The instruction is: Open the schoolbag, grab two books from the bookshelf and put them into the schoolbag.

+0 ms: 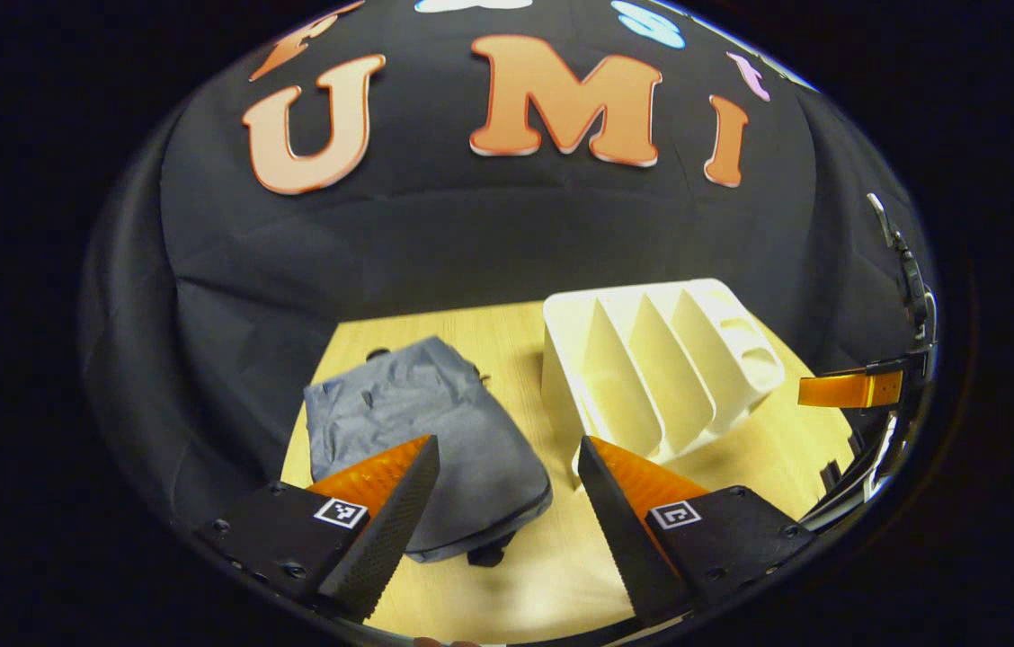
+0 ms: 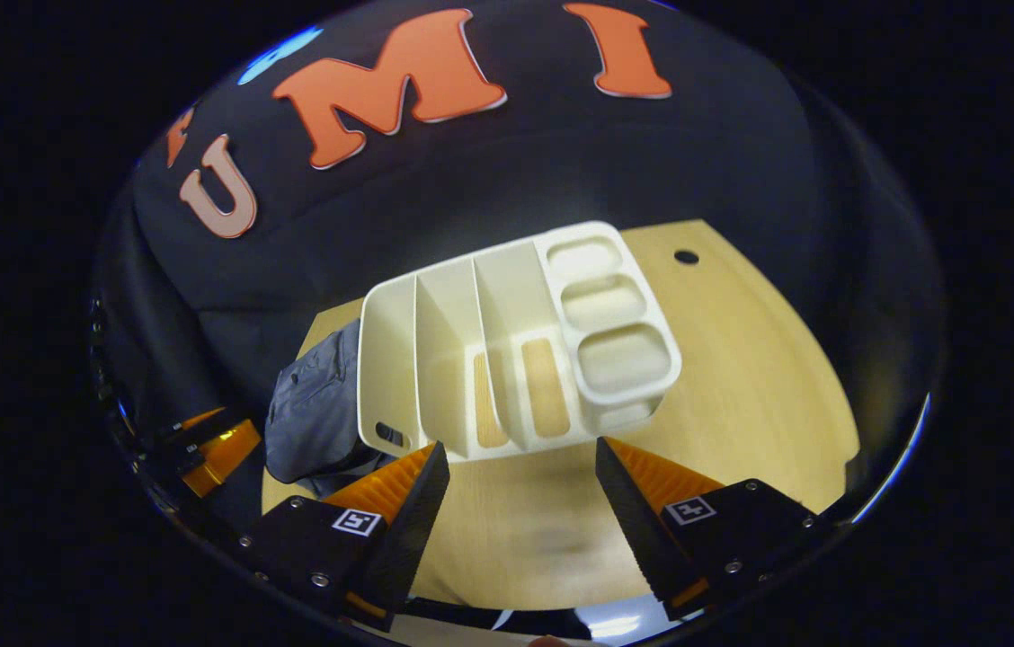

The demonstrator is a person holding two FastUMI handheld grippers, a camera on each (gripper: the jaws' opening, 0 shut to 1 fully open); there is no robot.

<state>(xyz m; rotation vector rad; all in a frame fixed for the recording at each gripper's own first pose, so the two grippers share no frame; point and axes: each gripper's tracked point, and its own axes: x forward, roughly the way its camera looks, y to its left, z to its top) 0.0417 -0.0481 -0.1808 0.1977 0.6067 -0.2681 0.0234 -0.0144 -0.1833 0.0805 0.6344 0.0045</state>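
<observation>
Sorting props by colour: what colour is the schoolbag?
Grey-blue fabric; the schoolbag shows best in the left gripper view.

Pale wooden tabletop (image 2: pixel 741 377) with small round dark hole (image 2: pixel 686 257) near far edge. Creased black cloth wall (image 1: pixel 435 243) behind, curving around both sides. Soft overhead light.

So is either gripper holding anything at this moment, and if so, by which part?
Nothing is held. The left gripper is open above the grey schoolbag, and the right gripper is open in front of the white bookshelf.
</observation>
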